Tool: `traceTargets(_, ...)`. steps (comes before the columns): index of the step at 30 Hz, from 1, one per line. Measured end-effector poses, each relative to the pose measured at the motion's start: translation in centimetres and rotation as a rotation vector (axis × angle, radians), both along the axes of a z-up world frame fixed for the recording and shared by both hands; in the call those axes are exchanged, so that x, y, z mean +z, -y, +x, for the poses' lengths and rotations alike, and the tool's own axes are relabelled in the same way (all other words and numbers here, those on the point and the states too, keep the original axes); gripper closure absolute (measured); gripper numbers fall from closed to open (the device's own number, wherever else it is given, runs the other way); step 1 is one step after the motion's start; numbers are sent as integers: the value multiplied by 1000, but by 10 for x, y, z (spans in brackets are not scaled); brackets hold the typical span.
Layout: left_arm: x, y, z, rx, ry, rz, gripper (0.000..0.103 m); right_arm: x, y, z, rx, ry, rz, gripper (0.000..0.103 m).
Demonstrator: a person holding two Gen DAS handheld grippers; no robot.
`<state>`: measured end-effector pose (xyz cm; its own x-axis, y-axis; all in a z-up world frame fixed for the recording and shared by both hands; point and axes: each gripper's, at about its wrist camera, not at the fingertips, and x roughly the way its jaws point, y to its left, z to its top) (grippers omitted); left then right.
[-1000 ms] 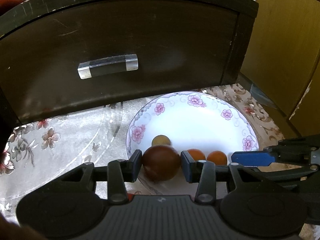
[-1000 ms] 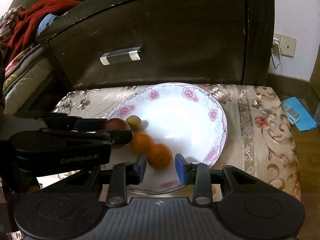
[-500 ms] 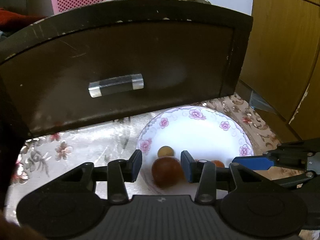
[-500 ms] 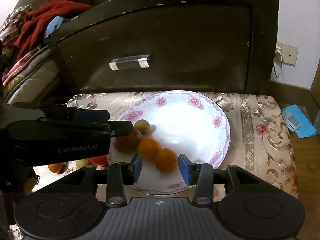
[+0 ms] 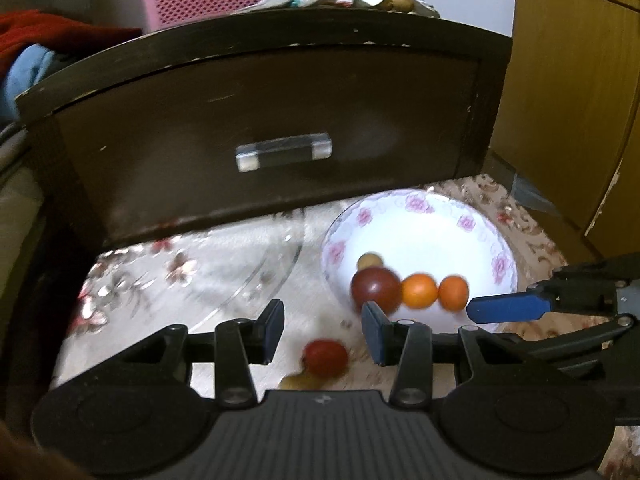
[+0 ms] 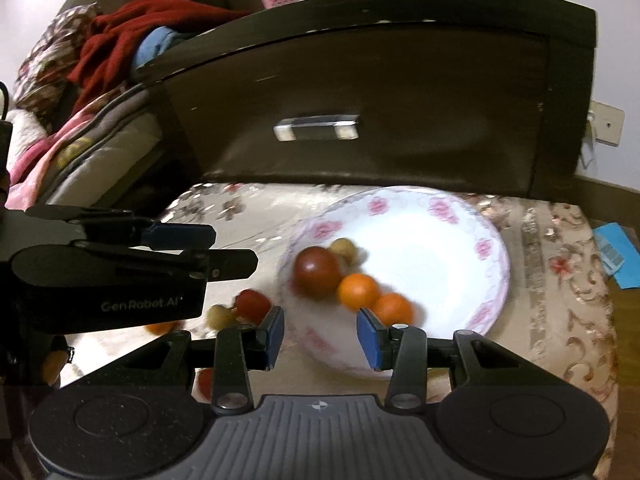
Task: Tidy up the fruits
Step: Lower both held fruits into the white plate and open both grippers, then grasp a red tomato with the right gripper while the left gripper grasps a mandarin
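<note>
A white floral plate (image 5: 472, 248) (image 6: 452, 240) holds a dark red fruit (image 5: 376, 287) (image 6: 317, 272), two oranges (image 5: 419, 291) (image 5: 453, 293) (image 6: 359, 291) (image 6: 393, 309) and a small yellowish fruit (image 5: 369, 260) (image 6: 344, 249). My left gripper (image 5: 322, 330) is open and empty, left of the plate, above a small red fruit (image 5: 325, 358) (image 6: 252, 304) on the table. My right gripper (image 6: 320, 334) is open and empty at the plate's near rim.
A dark wooden drawer front (image 5: 280, 128) with a clear handle (image 5: 283, 152) stands behind the plate. A clear glass dish (image 5: 224, 276) lies left of the plate. More small fruits (image 6: 218, 316) lie on the flowered tablecloth (image 6: 568, 280). A wooden cabinet (image 5: 576, 80) is at right.
My left gripper has let go of the dark red fruit, which now lies on the plate, and has drawn back and left. My right gripper has also drawn back from the oranges.
</note>
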<state>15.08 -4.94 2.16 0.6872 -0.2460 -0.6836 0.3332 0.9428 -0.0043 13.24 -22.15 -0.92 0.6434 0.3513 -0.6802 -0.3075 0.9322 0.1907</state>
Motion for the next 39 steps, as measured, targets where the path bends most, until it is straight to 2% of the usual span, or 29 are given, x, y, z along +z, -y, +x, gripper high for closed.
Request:
traceTargets(5, -4, -23, -15, 40, -39, -6, 52, 0, -19, -12, 75, -9, 3, 67)
traceTargets(14, -16, -58, -45, 83, -90, 37, 52, -15, -52, -25, 195, -65, -14, 67)
traceTargets(18, -25, -66, -44, 87, -109, 53, 52, -21, -62, -24, 222, -76, -16, 67)
traceTargets(26, -40, -68, -31, 87, -86, 101, 52, -34, -74, -18, 249, -105, -36, 68)
traceTargets(39, -65, -67, -12, 107, -134, 129, 52, -46, -79, -12, 252, -122, -54, 67)
